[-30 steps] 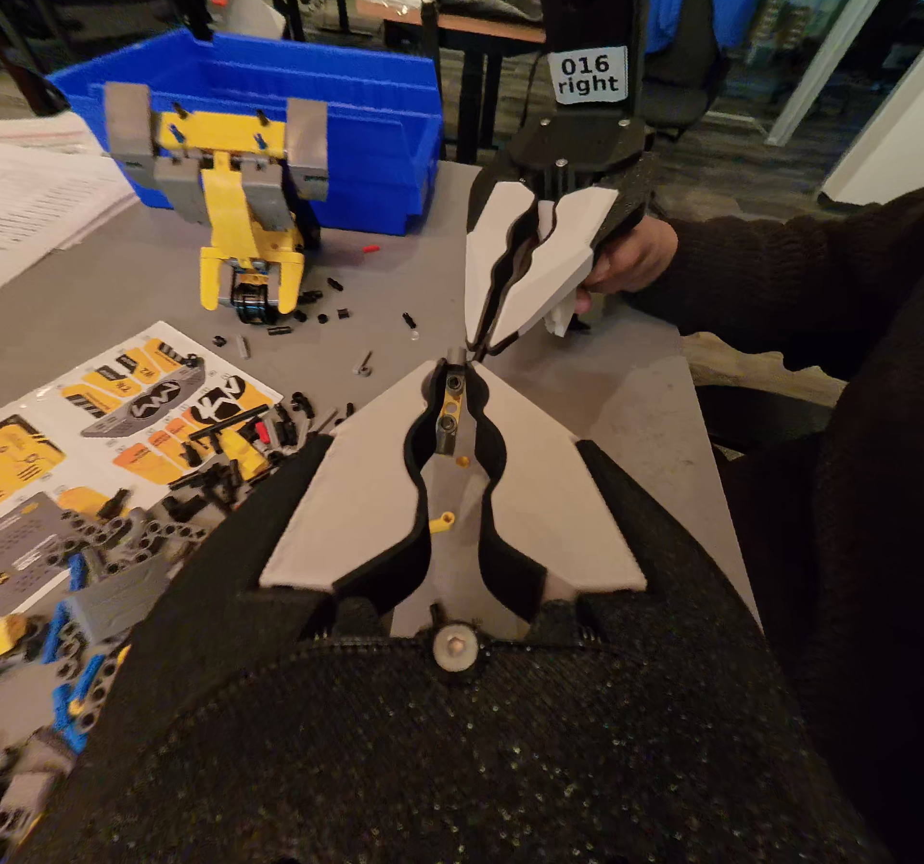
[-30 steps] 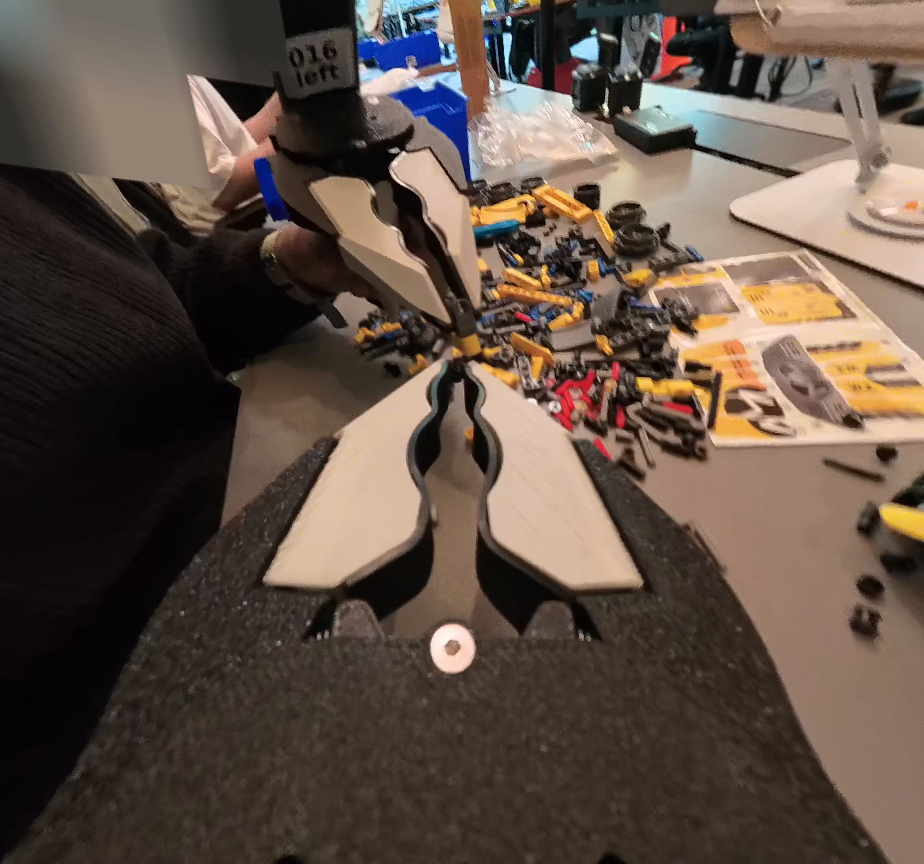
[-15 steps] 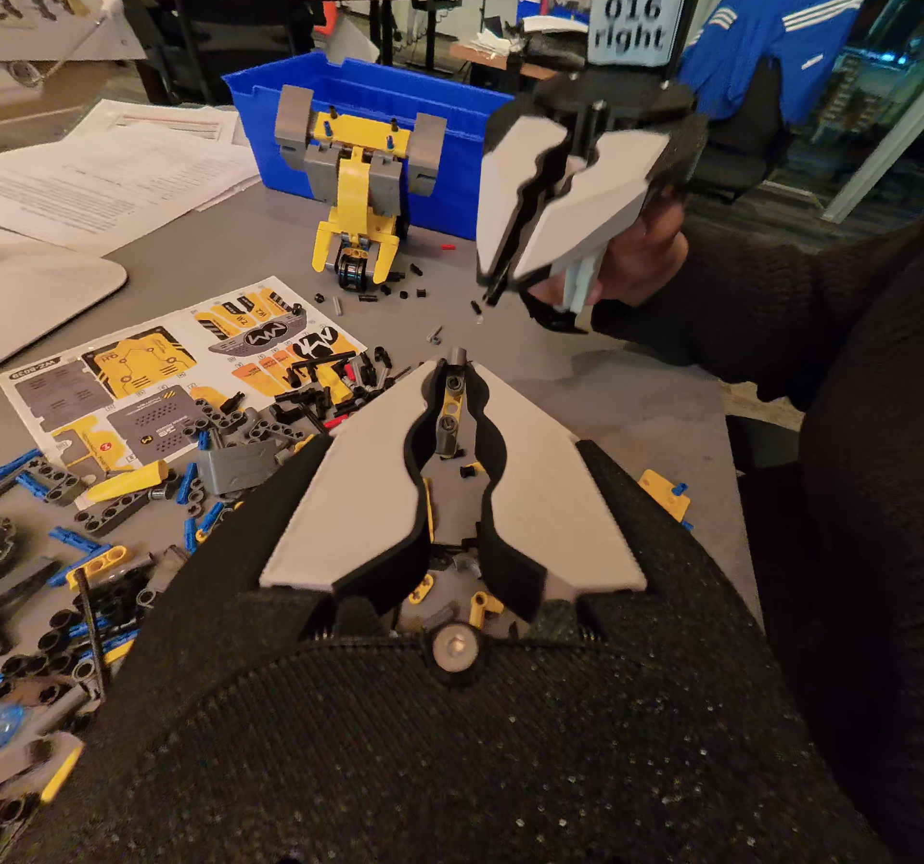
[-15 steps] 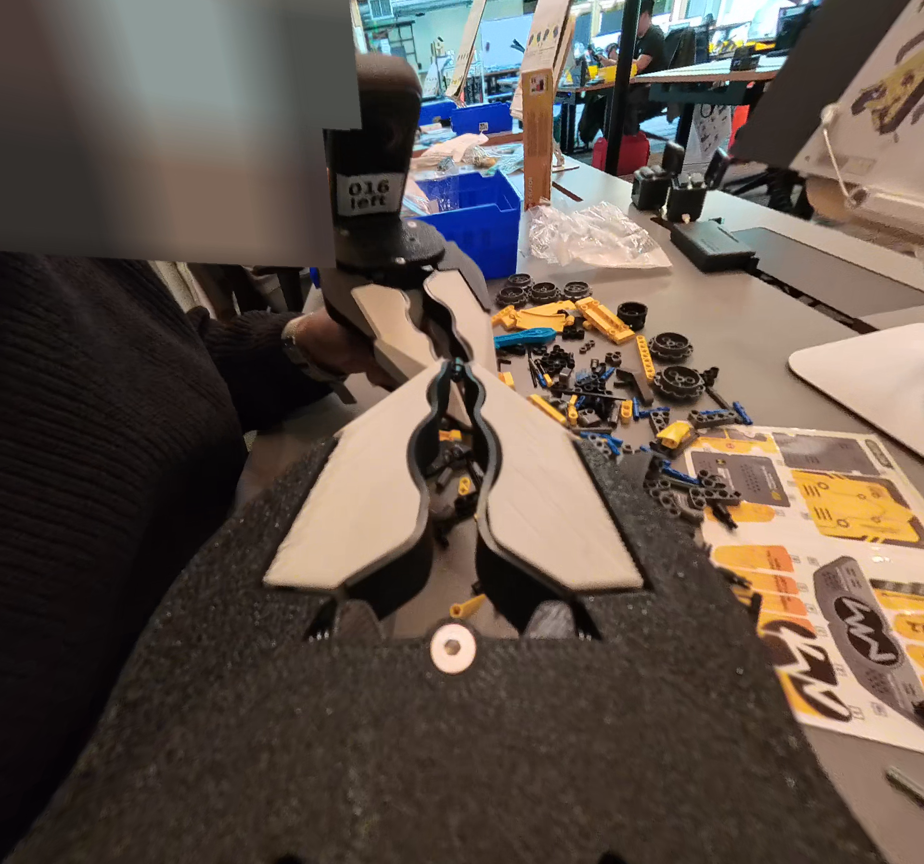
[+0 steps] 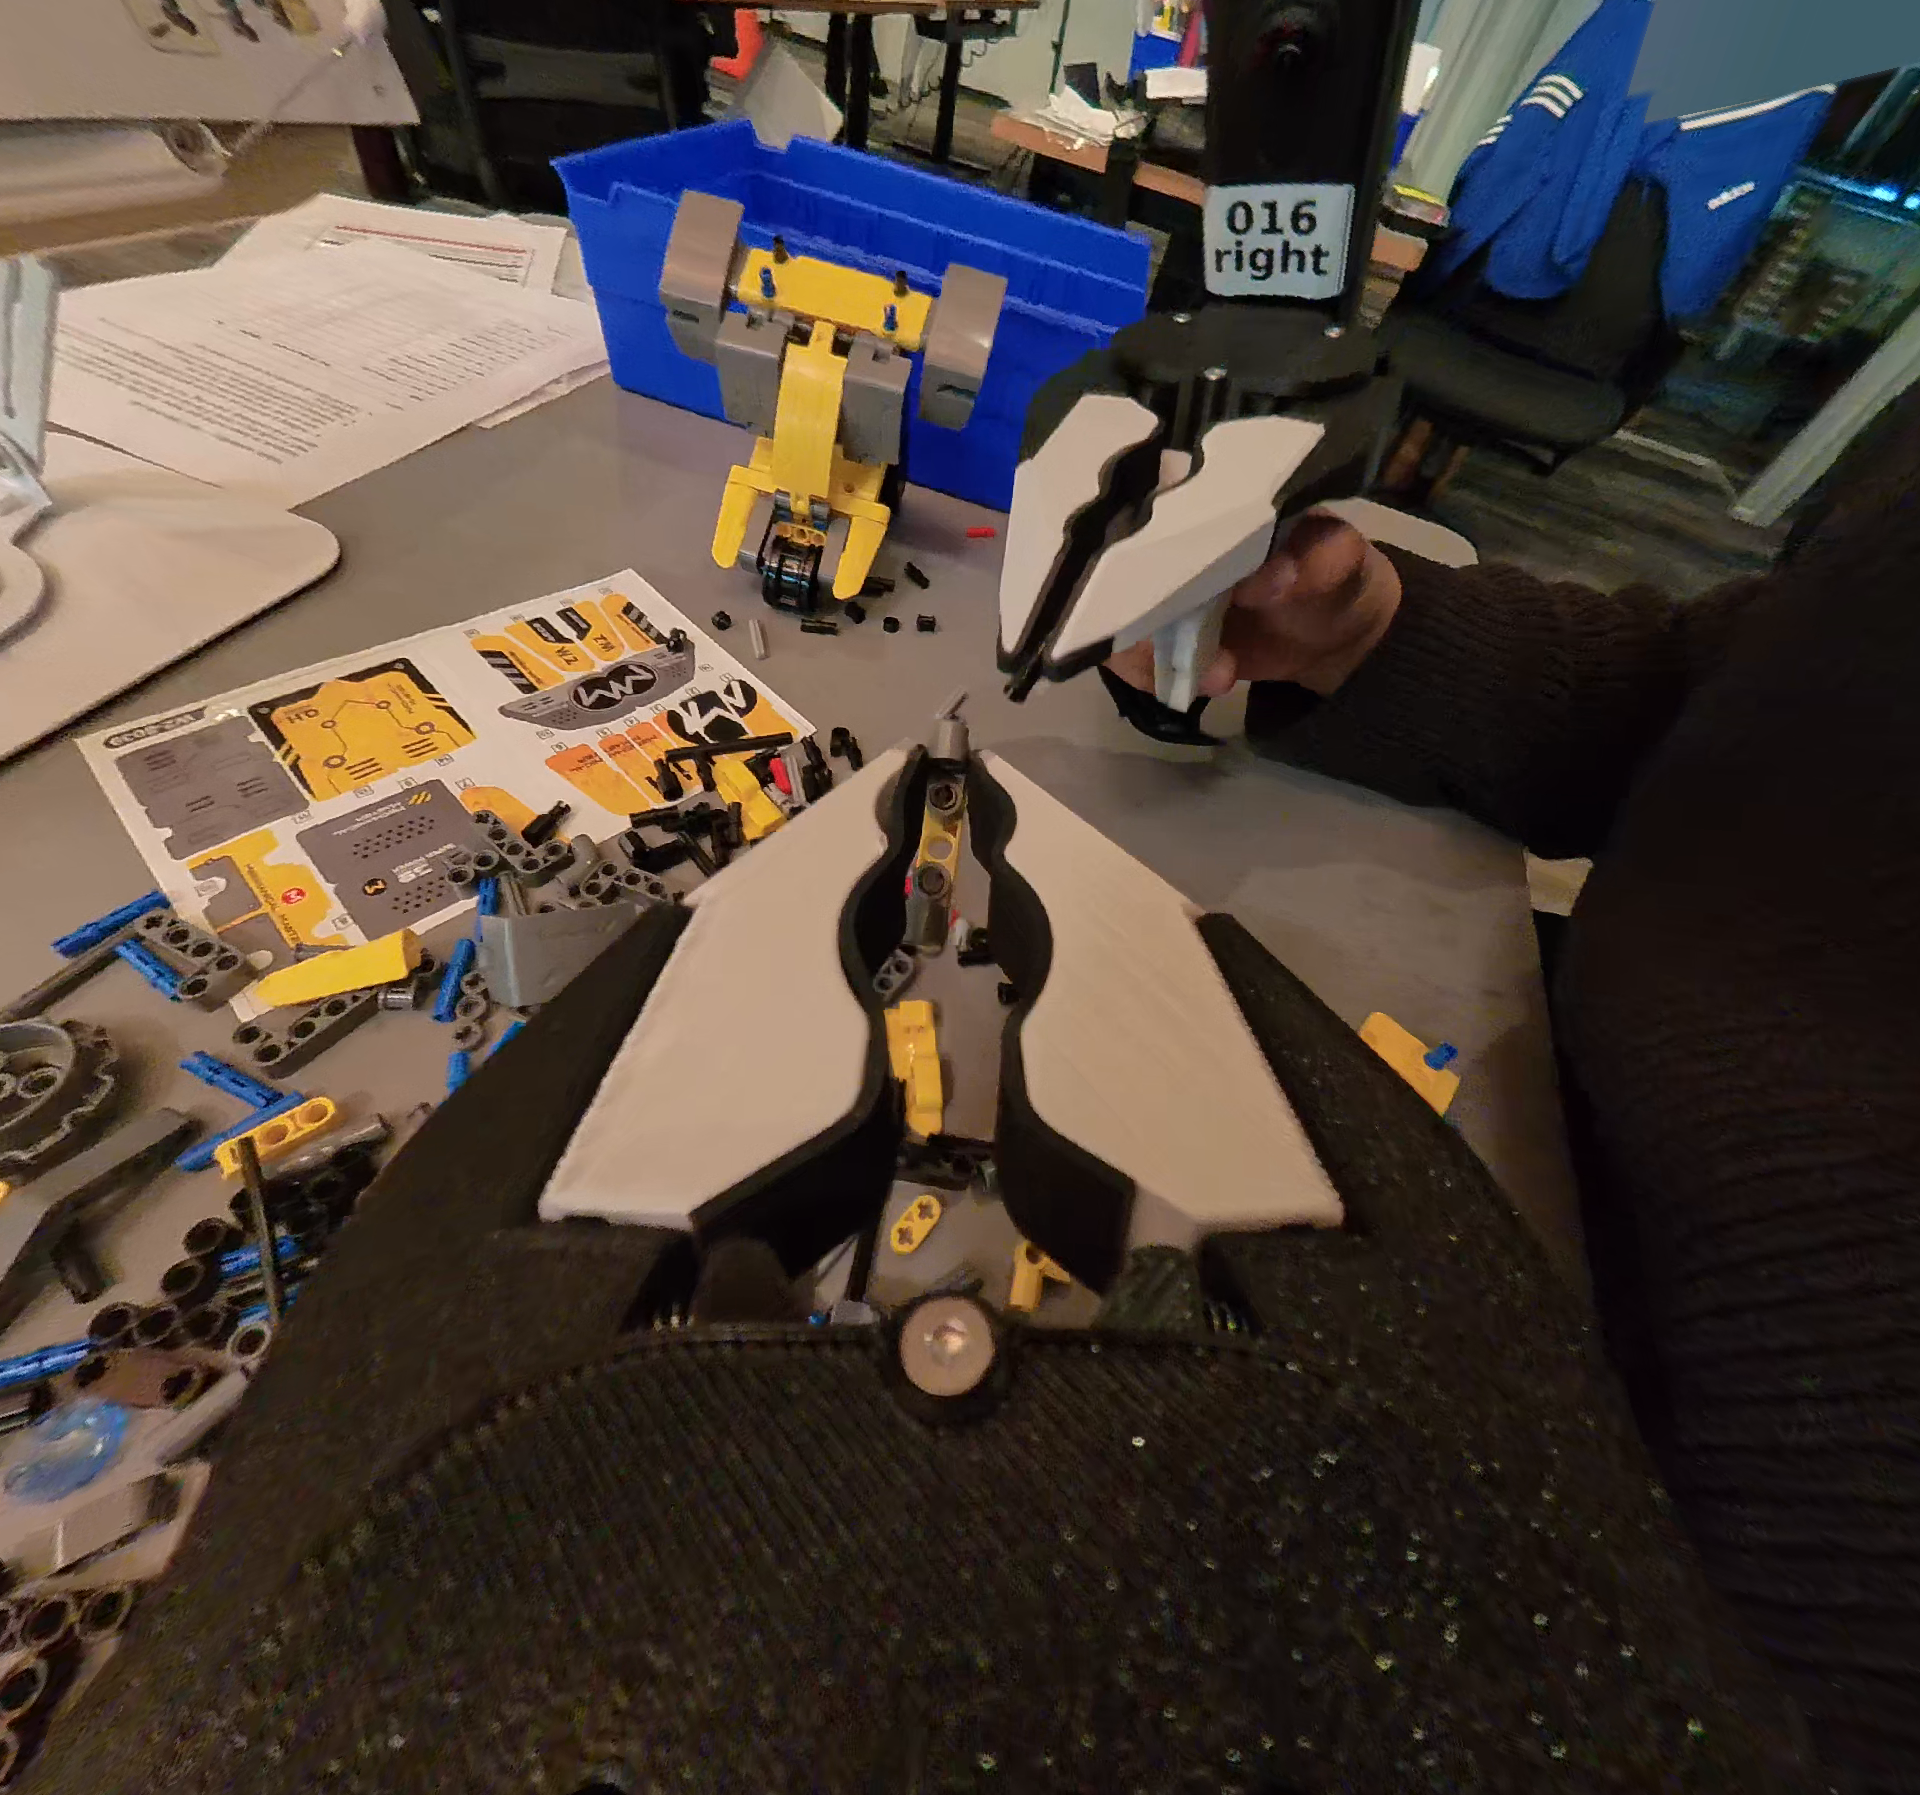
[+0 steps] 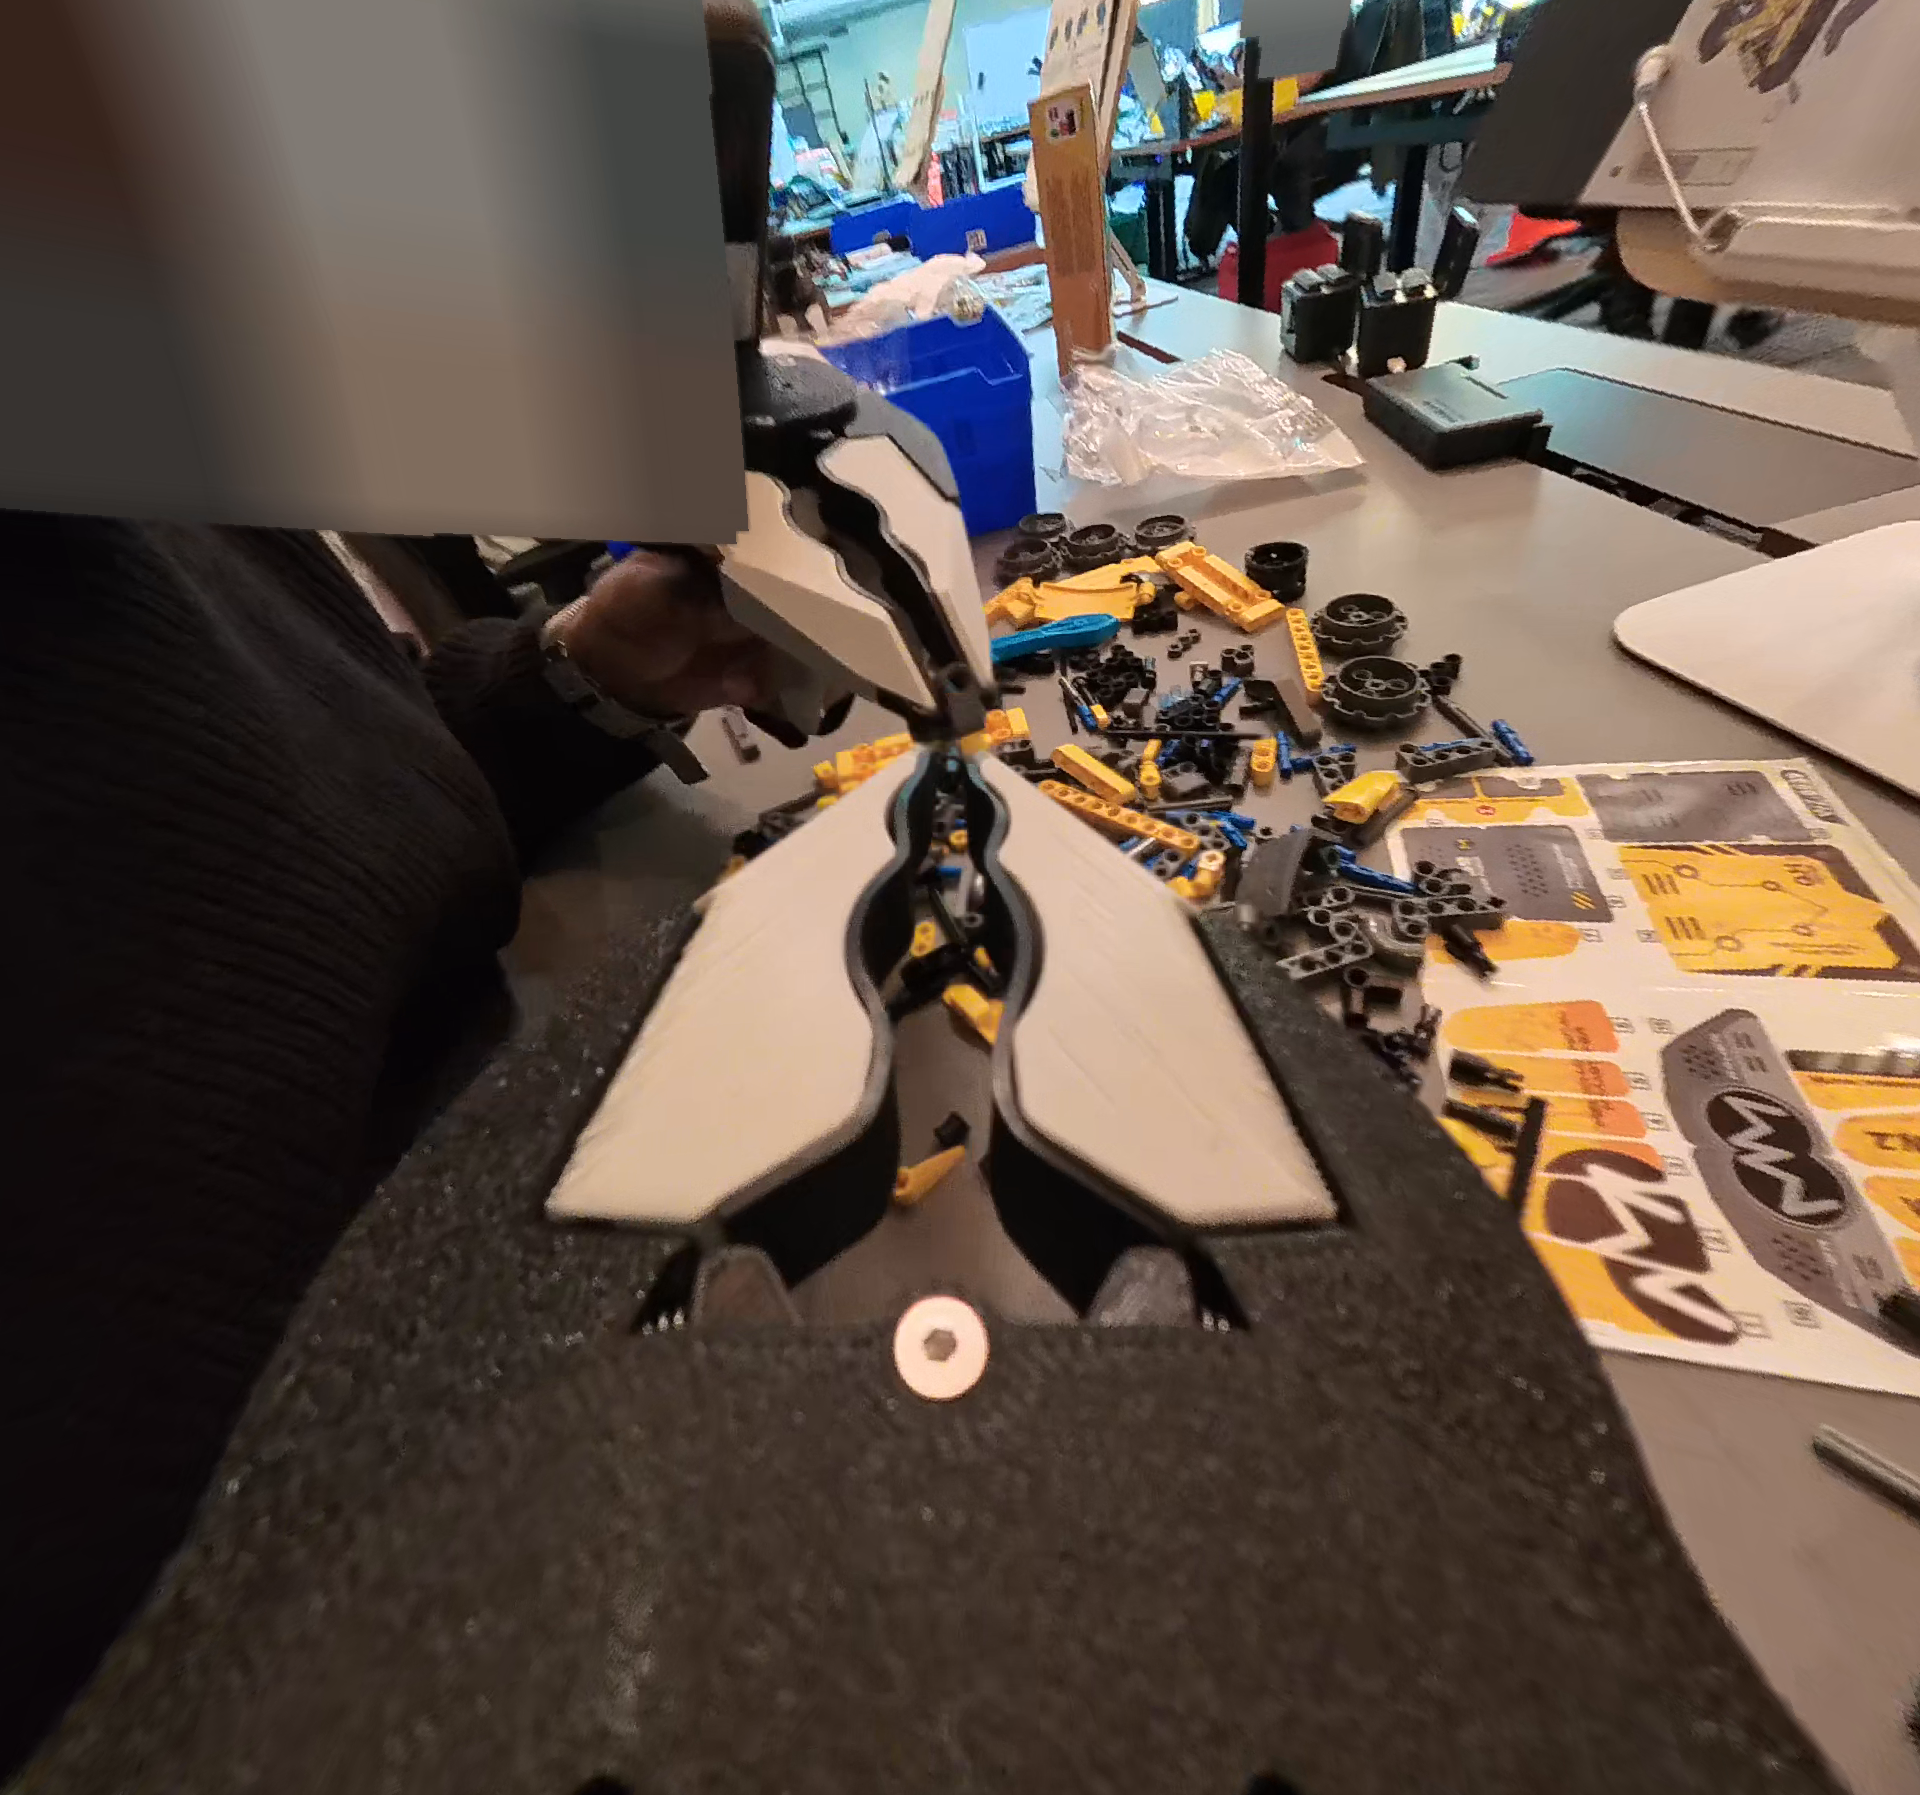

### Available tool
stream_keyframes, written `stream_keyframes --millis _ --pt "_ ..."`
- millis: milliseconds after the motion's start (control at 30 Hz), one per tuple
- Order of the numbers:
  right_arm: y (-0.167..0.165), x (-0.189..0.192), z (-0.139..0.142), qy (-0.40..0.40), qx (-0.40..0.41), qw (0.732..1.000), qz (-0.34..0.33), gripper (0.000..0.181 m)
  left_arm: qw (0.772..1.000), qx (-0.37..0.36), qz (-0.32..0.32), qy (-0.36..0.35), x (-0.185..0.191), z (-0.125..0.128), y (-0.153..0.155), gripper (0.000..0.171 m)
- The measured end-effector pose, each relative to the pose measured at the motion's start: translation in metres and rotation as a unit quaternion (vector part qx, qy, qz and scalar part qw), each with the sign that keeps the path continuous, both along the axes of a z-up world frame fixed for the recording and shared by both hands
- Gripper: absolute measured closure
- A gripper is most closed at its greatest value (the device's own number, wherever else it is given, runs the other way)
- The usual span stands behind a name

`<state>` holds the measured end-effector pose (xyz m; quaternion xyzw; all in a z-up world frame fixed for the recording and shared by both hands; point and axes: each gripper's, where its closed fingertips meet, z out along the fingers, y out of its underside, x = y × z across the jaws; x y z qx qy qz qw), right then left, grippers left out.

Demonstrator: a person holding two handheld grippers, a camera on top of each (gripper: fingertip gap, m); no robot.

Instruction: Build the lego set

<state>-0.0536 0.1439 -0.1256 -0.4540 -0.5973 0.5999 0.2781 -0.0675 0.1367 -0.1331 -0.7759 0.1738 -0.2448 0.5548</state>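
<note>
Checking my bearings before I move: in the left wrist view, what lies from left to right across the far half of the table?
White papers → blue bin with the yellow model in front of it → right gripper, shut, held by a hand.

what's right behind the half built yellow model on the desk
A blue bin stands directly behind the yellow and grey model, open side up. The model covers the bin's front wall, and its floor is out of sight.
</note>
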Motion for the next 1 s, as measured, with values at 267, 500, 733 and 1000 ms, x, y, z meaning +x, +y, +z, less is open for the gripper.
stream_keyframes --millis 267,500,733,1000 --pt "-0.003 0.007 0.029 0.04 -0.008 0.999 0.007 0.178 0.998 0.021 -0.037 -0.041 0.017 0.032 -0.006 0.167" --pt "0.01 0.013 0.044 0.086 -0.029 0.996 -0.001 0.178 0.999 0.032 -0.037 -0.024 0.02 0.037 -0.009 0.167" --pt "-0.01 0.002 0.052 0.108 -0.001 0.994 0.003 0.178 0.999 -0.001 -0.024 -0.037 0.004 0.009 -0.023 0.167" --pt "-0.058 -0.016 0.073 0.154 0.01 0.987 0.04 0.177 0.998 0.019 -0.001 -0.056 -0.018 0.019 -0.03 0.167"
